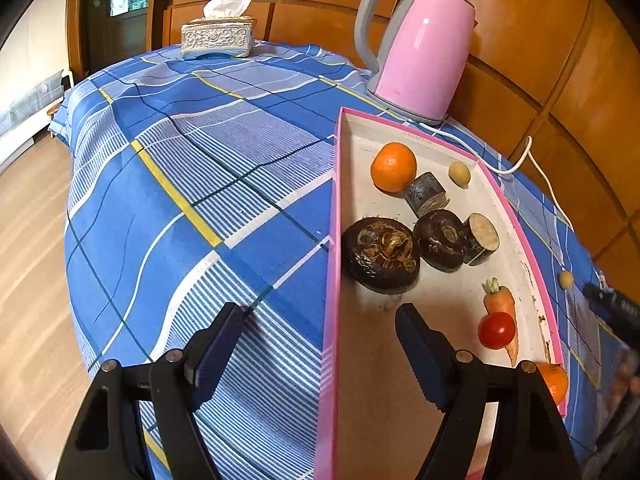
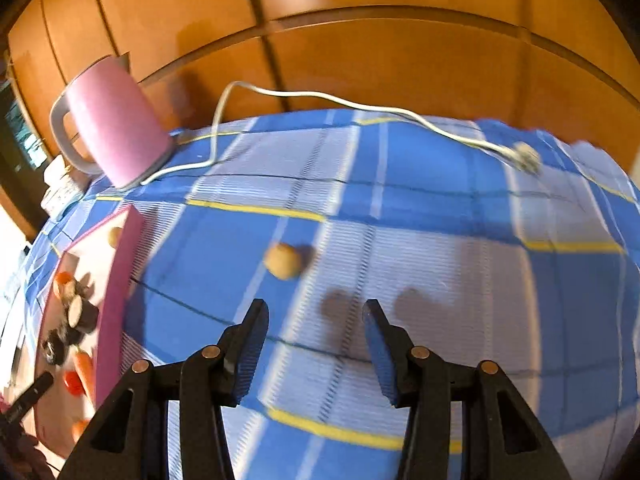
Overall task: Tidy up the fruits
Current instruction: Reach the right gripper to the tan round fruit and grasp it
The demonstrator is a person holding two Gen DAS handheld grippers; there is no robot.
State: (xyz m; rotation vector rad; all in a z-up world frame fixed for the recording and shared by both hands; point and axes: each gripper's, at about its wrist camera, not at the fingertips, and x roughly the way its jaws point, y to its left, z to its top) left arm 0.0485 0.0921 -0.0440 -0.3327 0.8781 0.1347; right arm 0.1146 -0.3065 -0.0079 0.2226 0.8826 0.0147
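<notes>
Left gripper [image 1: 320,316] spread wide and gripping nothing, astride the pink wall of the tray [image 1: 333,216]: one finger over the blue checked tablecloth [image 1: 192,184], the other over the white tray floor; right gripper [image 2: 315,310] likewise parted and empty, low over the cloth, outside the tray.

Inside the tray, seen from the left wrist: orange [image 1: 393,167] at 12 o'clock of the group, touching a dark cut stalk piece [image 1: 426,194] just at its 5 o'clock; small yellowish round fruit [image 1: 459,173] near the far wall, at 3 o'clock of the orange; large dark chestnut-like bulb [image 1: 382,254] close to the left wall, smaller dark bulb [image 1: 441,239] just at its 3 o'clock, touching a second cut piece [image 1: 482,239] with pale face; carrot [image 1: 503,312] at 5 o'clock of these, with cherry tomato [image 1: 496,330] lying against it; second orange [image 1: 554,382] near the right wall, partly hidden behind the gripper.

Outside the tray, one loose yellowish fruit [image 2: 283,261] on the cloth, at 11 o'clock from the right gripper, near but apart from its fingers, somewhat blurred.

Pink kettle [image 1: 420,52] standing upright beyond the far end of the tray, white cord [image 2: 320,98] trailing over the cloth to a plug [image 2: 526,157]; tissue box [image 1: 218,36] at the far edge, at 11 o'clock.
</notes>
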